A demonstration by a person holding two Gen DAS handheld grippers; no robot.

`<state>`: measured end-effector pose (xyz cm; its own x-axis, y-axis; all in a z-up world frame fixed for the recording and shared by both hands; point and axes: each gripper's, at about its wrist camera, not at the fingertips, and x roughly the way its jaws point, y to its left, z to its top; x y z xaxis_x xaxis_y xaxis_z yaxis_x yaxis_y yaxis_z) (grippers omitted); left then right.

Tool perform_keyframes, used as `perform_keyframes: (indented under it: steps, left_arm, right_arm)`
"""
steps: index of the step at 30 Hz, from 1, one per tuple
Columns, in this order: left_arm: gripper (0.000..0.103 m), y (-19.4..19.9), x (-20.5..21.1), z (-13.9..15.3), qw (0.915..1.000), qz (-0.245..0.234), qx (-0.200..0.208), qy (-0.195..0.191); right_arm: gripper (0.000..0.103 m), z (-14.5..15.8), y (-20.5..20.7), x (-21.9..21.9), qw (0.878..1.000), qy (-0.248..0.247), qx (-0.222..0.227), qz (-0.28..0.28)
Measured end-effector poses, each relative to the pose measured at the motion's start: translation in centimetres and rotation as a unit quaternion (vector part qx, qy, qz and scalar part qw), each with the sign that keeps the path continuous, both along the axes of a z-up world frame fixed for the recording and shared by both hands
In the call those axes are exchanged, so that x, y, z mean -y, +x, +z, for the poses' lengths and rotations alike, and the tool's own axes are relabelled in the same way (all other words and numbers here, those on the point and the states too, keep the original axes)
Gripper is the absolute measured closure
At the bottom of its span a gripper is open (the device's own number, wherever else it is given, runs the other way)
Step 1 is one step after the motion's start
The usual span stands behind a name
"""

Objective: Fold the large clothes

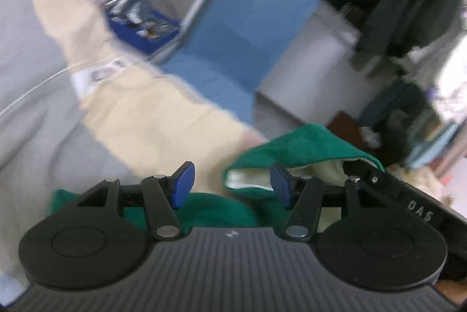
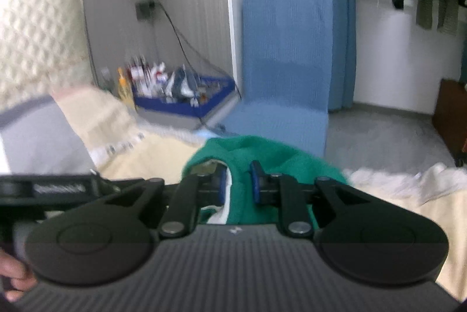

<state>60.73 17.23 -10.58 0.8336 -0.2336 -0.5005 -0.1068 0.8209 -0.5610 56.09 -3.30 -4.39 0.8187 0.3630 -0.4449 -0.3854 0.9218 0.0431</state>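
A green garment with a pale cream lining point(image 1: 303, 148) lies bunched on a cream blanket point(image 1: 151, 113). My left gripper point(image 1: 232, 185) is open, its blue pads point(image 1: 182, 185) apart just above the green cloth, nothing between them. In the right wrist view, my right gripper point(image 2: 238, 186) is shut on a fold of the green garment point(image 2: 262, 154), the cloth pinched between the blue pads point(image 2: 256, 185). The black body of the right gripper point(image 1: 408, 195) shows at the right of the left wrist view. Both views are motion-blurred.
A blue chair point(image 2: 286, 55) stands ahead on the grey floor. A blue crate of bottles point(image 2: 184, 96) sits by the wall. Dark clothes point(image 1: 408, 5) hang at the right. A white cloth point(image 2: 408, 183) lies at the right on the blanket. A quilted cream pillow point(image 2: 35, 43) is at the left.
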Motion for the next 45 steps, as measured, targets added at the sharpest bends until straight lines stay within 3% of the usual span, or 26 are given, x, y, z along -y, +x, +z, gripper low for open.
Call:
perform_keyframes:
  steps: [5,9,14,16,17,18,19,20,21,23,28,33,39,45]
  left_arm:
    - [0.04,-2.9,3.2,4.2,0.9992,-0.028,0.019,-0.022]
    - [0.04,-7.4,7.2,8.6,0.9969,-0.052,0.041,0.042]
    - [0.04,-13.2,10.5,12.3,0.9951,-0.053,0.052,0.065]
    - [0.04,-16.1,12.3,13.3,0.9915,-0.057,0.068,0.095]
    - [0.045,-17.7,13.2,13.5,0.9897,-0.059,0.069,0.11]
    - [0.06,-19.0,13.8,13.6,0.9891,-0.062,0.071,0.113]
    - [0.07,-20.6,14.3,13.5,0.9892,-0.063,0.072,0.111]
    - [0.086,-22.0,14.6,13.5,0.9897,-0.062,0.071,0.108]
    - [0.093,-23.6,14.8,13.4,0.9904,-0.057,0.069,0.105]
    - [0.096,-27.0,15.2,13.0,0.991,-0.055,0.069,0.101]
    - [0.097,-35.1,15.7,10.9,0.9931,-0.061,0.052,0.086]
    - [0.097,-41.6,15.9,6.3,0.9931,-0.061,0.018,0.098]
    - [0.096,-44.6,15.7,2.0,0.9945,-0.057,-0.025,0.085]
    - [0.095,-46.3,16.1,0.8,0.9906,-0.068,-0.035,0.114]
  right_arm:
    - [0.084,6.3,-4.4,3.7,0.999,0.03,0.033,0.006]
    - [0.084,10.7,-9.9,6.5,0.997,0.041,0.057,0.03]
    - [0.085,14.7,-17.2,9.3,0.995,0.059,0.067,0.049]
    - [0.085,15.4,-20.1,10.1,0.994,0.064,0.072,0.055]
    - [0.085,15.6,-21.6,10.4,0.994,0.062,0.073,0.059]
    - [0.085,15.7,-23.0,10.7,0.993,0.064,0.073,0.06]
    - [0.085,15.6,-24.1,11.0,0.993,0.067,0.07,0.06]
    - [0.085,15.3,-25.4,11.3,0.994,0.069,0.066,0.06]
    - [0.085,15.0,-26.4,11.5,0.994,0.07,0.063,0.059]
    - [0.085,14.0,-28.8,12.2,0.994,0.071,0.054,0.057]
    - [0.085,10.8,-34.9,13.1,0.994,0.059,0.044,0.075]
    - [0.085,5.8,-39.5,13.3,0.996,0.047,0.007,0.079]
    - [0.084,-1.1,-41.3,12.4,0.995,0.012,-0.077,0.065]
    - [0.076,-3.3,-41.5,12.0,0.992,0.007,-0.109,0.057]
